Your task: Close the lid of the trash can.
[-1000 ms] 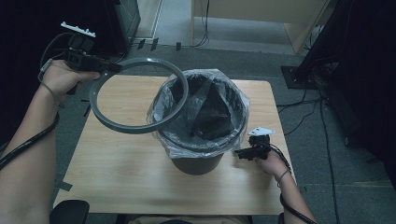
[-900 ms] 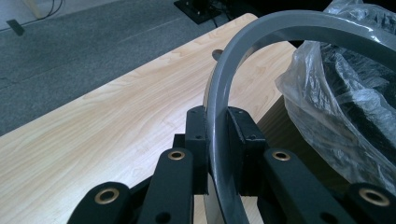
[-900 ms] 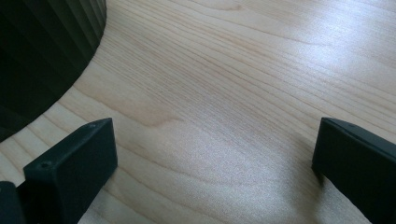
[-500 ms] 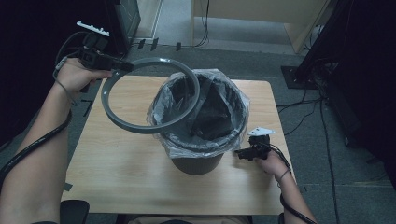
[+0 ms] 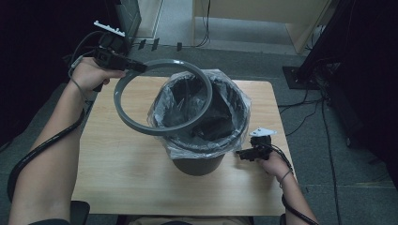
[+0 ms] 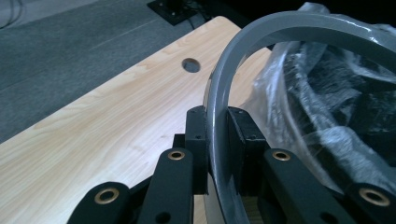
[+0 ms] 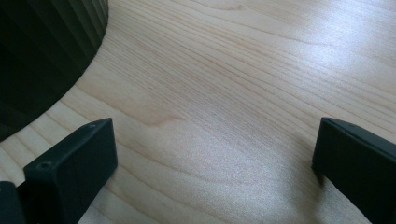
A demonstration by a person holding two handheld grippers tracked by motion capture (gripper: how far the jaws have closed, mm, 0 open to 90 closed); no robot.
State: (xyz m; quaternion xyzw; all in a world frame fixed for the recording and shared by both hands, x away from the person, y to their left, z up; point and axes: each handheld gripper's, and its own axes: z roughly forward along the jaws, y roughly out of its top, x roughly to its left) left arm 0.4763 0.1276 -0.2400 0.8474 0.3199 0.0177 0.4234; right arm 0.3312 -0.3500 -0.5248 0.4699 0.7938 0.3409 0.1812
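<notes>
L tongs [image 6: 215,154] w/ grey ring [image 5: 162,96] over bag-lined bin [image 5: 197,161]

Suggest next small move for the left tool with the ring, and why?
Probably carry the ring further over the bin and level it. The left tool clamps its rim; it hangs tilted, only partly above the bag folded over the bin's mouth.

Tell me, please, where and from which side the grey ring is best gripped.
Grip the grey ring on its thin band, from outside, one jaw inside the hoop and one outside. The left gripper holds it so already, at the edge away from the bin. The band is narrow and flat, and the open middle leaves room for the inner jaw.
</notes>
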